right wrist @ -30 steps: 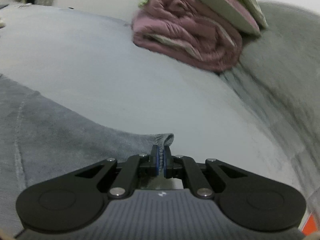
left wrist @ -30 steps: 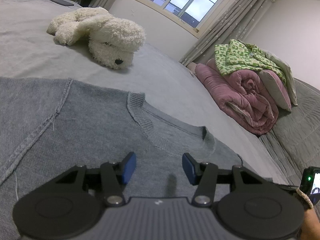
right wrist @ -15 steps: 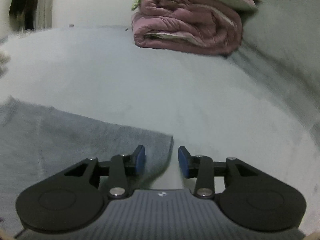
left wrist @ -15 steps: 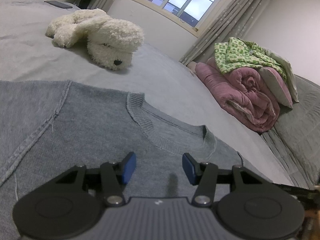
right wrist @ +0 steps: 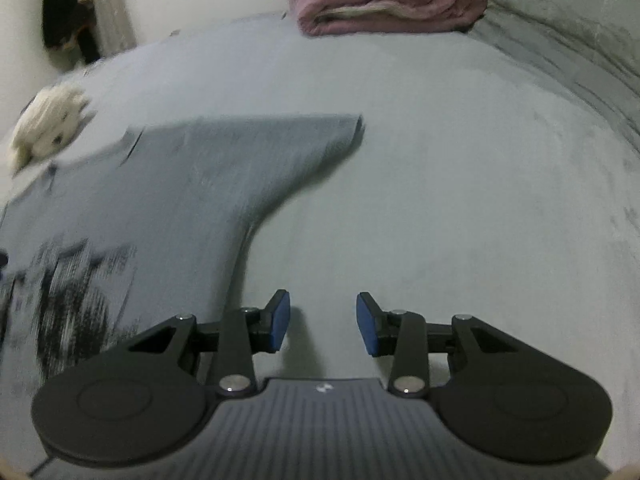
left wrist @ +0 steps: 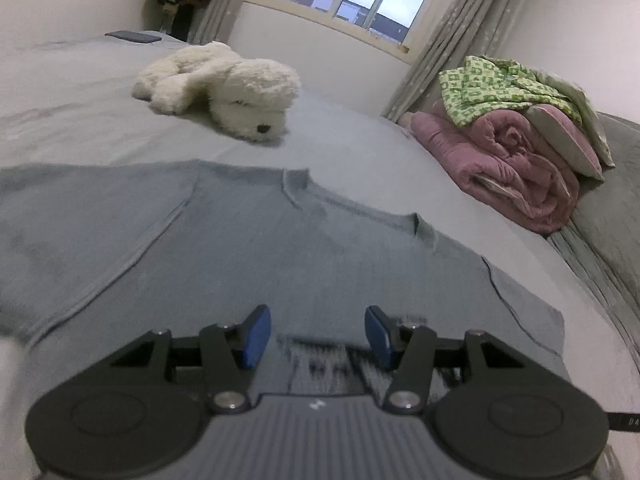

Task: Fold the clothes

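Observation:
A grey knit sweater (left wrist: 248,240) lies flat on the bed, neckline toward the far side, with a dark printed patch on its chest. My left gripper (left wrist: 316,338) hovers open over the chest, nothing between its blue pads. In the right wrist view the same sweater (right wrist: 192,184) stretches left, its short sleeve ending at a cuff (right wrist: 352,128). My right gripper (right wrist: 323,324) is open above bare sheet, just right of the sweater's side edge, holding nothing.
A white plush dog (left wrist: 228,88) lies beyond the neckline. A rolled pink quilt (left wrist: 512,168) with a green patterned cloth (left wrist: 492,88) on top sits at the right, beside a grey blanket (left wrist: 608,208). A dark phone (left wrist: 132,37) rests far back.
My right gripper let go of the sleeve cuff, opened and drew back, so the sleeve now lies flat. My left gripper pulled back from the neckline toward the chest, staying open.

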Motion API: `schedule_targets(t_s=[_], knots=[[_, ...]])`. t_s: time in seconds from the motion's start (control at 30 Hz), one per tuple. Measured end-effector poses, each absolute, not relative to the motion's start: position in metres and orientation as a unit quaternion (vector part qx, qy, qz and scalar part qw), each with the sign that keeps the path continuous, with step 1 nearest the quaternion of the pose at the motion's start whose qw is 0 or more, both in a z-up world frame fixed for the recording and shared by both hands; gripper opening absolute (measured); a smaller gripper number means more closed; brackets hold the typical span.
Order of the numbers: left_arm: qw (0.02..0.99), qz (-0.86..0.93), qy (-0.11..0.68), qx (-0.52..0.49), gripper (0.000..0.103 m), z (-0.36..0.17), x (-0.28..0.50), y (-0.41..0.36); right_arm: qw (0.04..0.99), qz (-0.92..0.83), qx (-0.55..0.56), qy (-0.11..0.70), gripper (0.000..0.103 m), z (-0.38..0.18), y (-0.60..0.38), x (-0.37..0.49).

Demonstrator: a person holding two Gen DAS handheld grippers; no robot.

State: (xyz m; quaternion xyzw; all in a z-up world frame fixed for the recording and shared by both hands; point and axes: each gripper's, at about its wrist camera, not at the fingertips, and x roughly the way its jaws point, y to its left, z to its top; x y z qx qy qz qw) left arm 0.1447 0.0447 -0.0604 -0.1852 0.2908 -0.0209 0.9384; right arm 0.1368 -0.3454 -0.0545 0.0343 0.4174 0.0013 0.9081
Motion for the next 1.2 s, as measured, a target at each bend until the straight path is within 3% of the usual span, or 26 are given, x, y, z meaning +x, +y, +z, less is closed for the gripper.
schedule_targets(t_s=[0.4, 0.73, 0.8, 0.9, 0.93, 1.0, 1.2], knots=[[0.936, 0.011, 0.332, -0.12, 0.054, -0.055, 0.031, 0.053, 0.892, 0.023, 0.037, 0.449, 0.04, -0.05, -0.341, 0.048], [0.906, 0.012, 0.397, -0.146, 0.053, -0.046, -0.044, 0.068, 0.886, 0.031, 0.095, 0.453, 0.037, -0.051, -0.361, -0.008], [0.894, 0.006, 0.416, -0.164, 0.049, -0.049, -0.06, 0.072, 0.887, 0.028, 0.09, 0.451, 0.033, -0.047, -0.362, -0.013], [0.889, -0.005, 0.428, -0.165, 0.036, -0.051, -0.081, 0.068, 0.89, 0.023, 0.082, 0.448, 0.01, -0.042, -0.363, -0.021], [0.888, -0.009, 0.431, -0.16, 0.027, -0.051, -0.086, 0.066, 0.891, 0.021, 0.079, 0.447, 0.004, -0.04, -0.363, -0.023], [0.887, -0.019, 0.438, -0.147, 0.01, -0.052, -0.089, 0.06, 0.892, 0.018, 0.074, 0.445, 0.003, -0.037, -0.363, -0.029], [0.883, -0.029, 0.437, -0.167, 0.005, -0.032, -0.094, 0.066, 0.897, 0.007, 0.057, 0.438, 0.003, -0.026, -0.365, -0.044]])
